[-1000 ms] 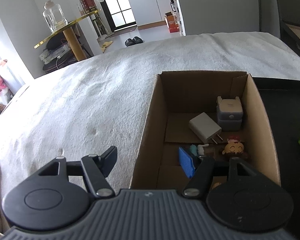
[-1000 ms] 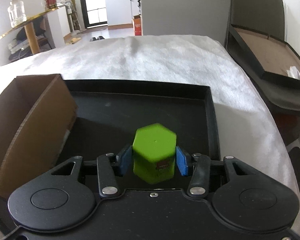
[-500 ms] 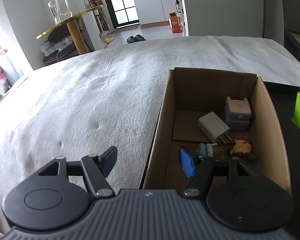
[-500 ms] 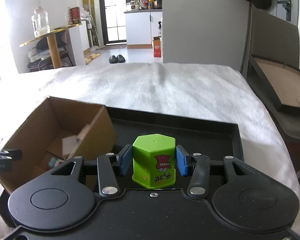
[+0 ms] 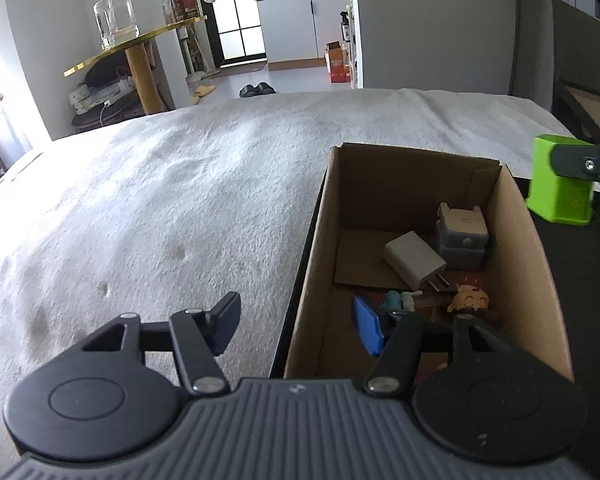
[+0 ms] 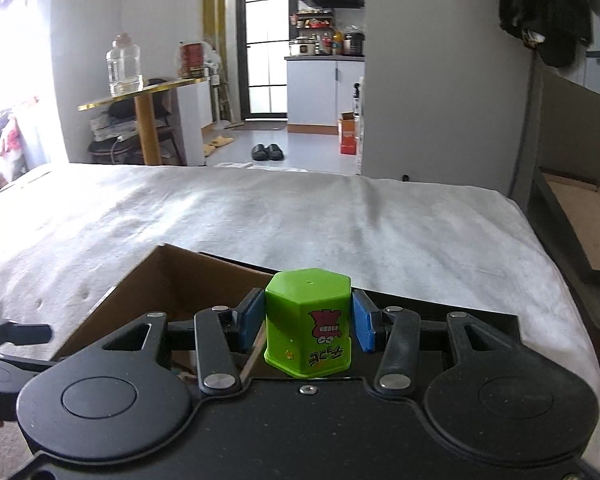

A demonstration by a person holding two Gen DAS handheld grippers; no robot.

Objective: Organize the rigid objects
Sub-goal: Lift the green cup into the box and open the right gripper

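Observation:
My right gripper (image 6: 308,326) is shut on a green hexagonal container (image 6: 308,328) with a red cartoon sticker and holds it in the air beside the right wall of a cardboard box (image 6: 172,280). In the left wrist view the green container (image 5: 560,188) hangs just right of the box (image 5: 316,264). The box holds a white charger (image 5: 414,258), a grey adapter (image 5: 462,236), a small yellow figurine (image 5: 470,302) and a pale toy (image 5: 400,300). My left gripper (image 5: 300,324) is open and empty, straddling the box's near left wall.
The box stands in a black tray (image 6: 472,310) on a white fleecy bed cover (image 5: 160,208). A gold-topped side table with a glass jar (image 5: 114,16) stands beyond the bed at the left. A dark framed board (image 6: 572,216) leans at the right.
My right gripper has lifted the green container out of the tray and carried it left toward the box. My left gripper has stayed open at the box's near wall.

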